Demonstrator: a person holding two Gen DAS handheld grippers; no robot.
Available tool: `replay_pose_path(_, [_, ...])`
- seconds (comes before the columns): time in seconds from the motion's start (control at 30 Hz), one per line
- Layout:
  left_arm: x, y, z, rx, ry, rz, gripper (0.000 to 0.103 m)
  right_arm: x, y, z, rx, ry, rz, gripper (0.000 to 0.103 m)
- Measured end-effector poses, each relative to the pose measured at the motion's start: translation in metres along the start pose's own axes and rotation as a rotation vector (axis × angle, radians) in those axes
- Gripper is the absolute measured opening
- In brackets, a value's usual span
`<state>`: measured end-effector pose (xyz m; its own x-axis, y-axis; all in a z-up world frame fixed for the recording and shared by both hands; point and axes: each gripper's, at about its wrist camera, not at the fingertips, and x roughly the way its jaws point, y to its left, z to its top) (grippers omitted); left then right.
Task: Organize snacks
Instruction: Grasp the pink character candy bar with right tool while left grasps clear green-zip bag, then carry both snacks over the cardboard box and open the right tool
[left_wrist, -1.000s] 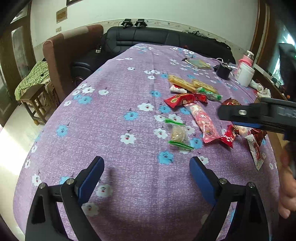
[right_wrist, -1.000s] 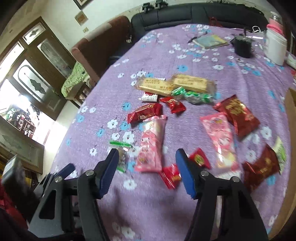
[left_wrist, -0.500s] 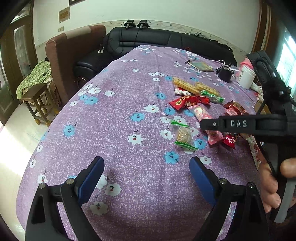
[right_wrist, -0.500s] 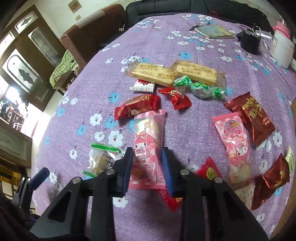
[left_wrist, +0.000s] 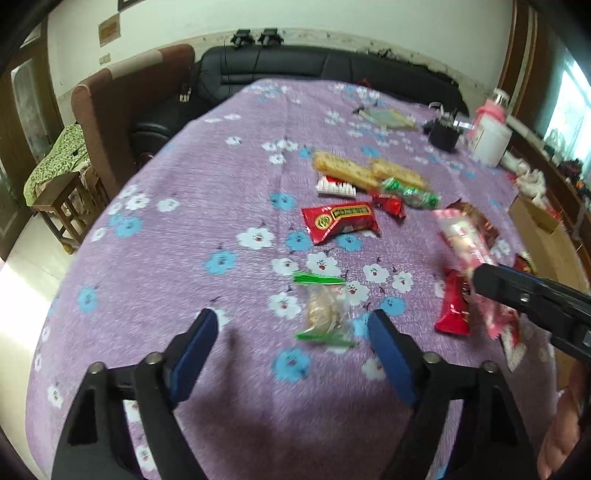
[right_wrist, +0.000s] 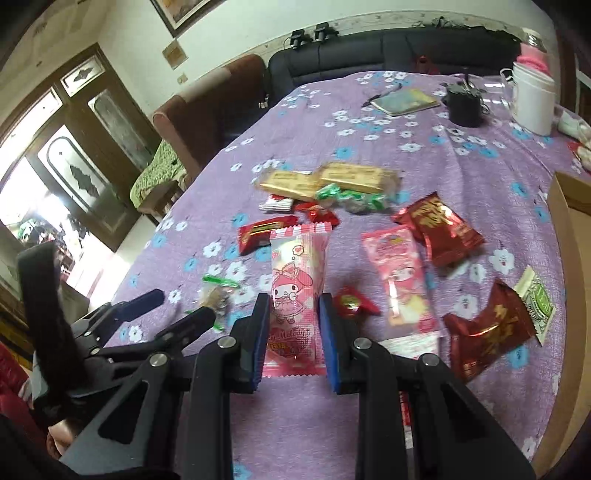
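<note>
Snacks scattered on bench (right_wrist: 424, 177) w/ purple flowered cloth. Right gripper (right_wrist: 293, 325): jaws closing, clamped on pink packet (right_wrist: 299, 273). Left gripper (left_wrist: 291, 343): jaws closing, nothing gripped; clear packet (left_wrist: 325, 310) lies betw. them.

My right gripper (right_wrist: 292, 334) is closing its jaws on the pink cartoon snack pack (right_wrist: 298, 291), both pads pressed against its sides above the purple floral tablecloth (right_wrist: 424, 162). A second pink pack (right_wrist: 400, 275) lies just right of it, and my left gripper (right_wrist: 177, 308) sits at lower left over a clear green-edged packet (right_wrist: 218, 295).
</note>
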<state>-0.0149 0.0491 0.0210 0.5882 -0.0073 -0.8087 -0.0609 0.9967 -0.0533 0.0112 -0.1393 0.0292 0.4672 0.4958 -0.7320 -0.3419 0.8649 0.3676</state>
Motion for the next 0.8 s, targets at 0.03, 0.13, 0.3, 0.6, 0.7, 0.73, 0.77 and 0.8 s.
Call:
replay_pose_path(0.03, [0.005, -0.003, 0.002, 0.003, 0.012, 0.008, 0.080, 0.002, -0.004, 0.001, 0.008, 0.008, 0.014, 0.029])
replay_pose_path(0.13, [0.013, -0.008, 0.004, 0.009, 0.020, 0.033, 0.080, 0.002, -0.011, 0.002, 0.016, 0.008, 0.011, 0.029])
replay_pose_path(0.3, [0.019, -0.019, 0.003, 0.025, 0.012, 0.064, 0.065, -0.003, -0.008, 0.002, 0.014, -0.009, 0.029, 0.029])
replay_pose_path(0.6, [0.011, -0.035, -0.002, 0.073, -0.018, 0.066, 0.033, -0.007, -0.008, 0.001, 0.008, -0.031, 0.007, 0.029])
replay_pose_path(0.7, [0.010, -0.036, -0.004, 0.068, -0.018, 0.055, 0.033, -0.006, -0.009, 0.001, 0.005, -0.032, 0.000, 0.029])
replay_pose_path(0.73, [0.009, -0.036, -0.004, 0.068, -0.018, 0.052, 0.033, -0.006, -0.009, 0.001, 0.006, -0.031, 0.000, 0.029])
replay_pose_path(0.77, [0.009, -0.036, -0.004, 0.071, -0.017, 0.050, 0.033, -0.006, -0.009, 0.001, 0.007, -0.031, 0.001, 0.029])
replay_pose_path(0.8, [0.008, -0.037, -0.004, 0.072, -0.016, 0.050, 0.033, -0.006, -0.009, 0.001, 0.008, -0.032, 0.001, 0.029])
